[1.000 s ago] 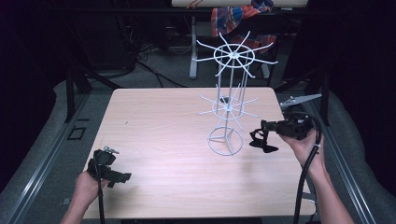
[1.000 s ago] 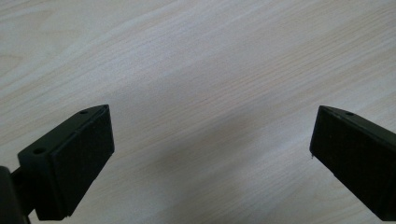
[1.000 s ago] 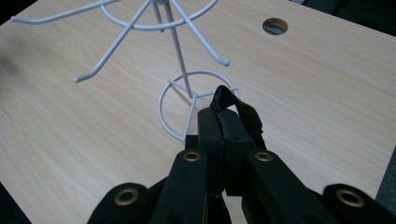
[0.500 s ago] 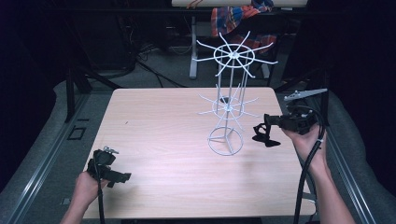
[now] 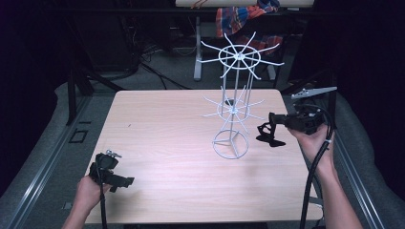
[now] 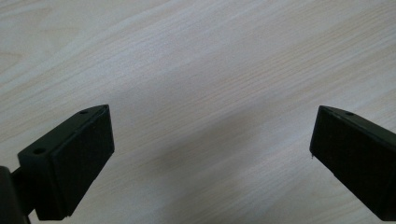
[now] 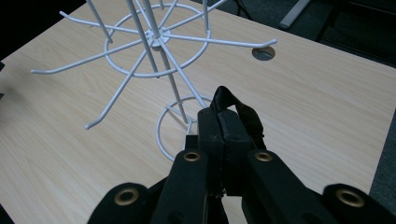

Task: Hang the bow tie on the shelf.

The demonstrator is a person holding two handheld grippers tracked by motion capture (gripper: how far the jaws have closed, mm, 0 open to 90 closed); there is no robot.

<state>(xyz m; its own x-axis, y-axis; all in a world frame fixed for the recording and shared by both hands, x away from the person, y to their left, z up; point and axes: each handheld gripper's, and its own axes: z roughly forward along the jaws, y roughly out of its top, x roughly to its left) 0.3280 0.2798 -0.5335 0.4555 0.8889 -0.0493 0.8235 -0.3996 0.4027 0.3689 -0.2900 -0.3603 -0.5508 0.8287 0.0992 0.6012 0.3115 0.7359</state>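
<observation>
We have a pale wooden table (image 5: 157, 143) in front of us, and on it, toward the right, stands a white wire rack (image 5: 232, 102) — a ring foot, a thin post and two tiers of hooked arms spreading outward. It stands upright near the right half of the table, probably so that the right hand can reach its hooks without stretching.

Our right gripper (image 5: 265, 130) hangs just beside the rack's foot, lifted off the wood, its jaws pressed together on a small black loop (image 7: 236, 112) of what looks like band or strap; what exactly it is, we cannot tell. We judge that it is held this high and this close because it is meant for one of the lower hooks (image 7: 88, 125). Those arms fan out in all directions, so the neighbouring ones — and the post — stand in the way of a straight approach.

Our left gripper (image 5: 125, 182) rests low at the near left corner, well apart from the rack, jaws spread wide over bare wood and holding nothing.

A round hole (image 7: 263, 53) sits in the tabletop beyond the rack.
</observation>
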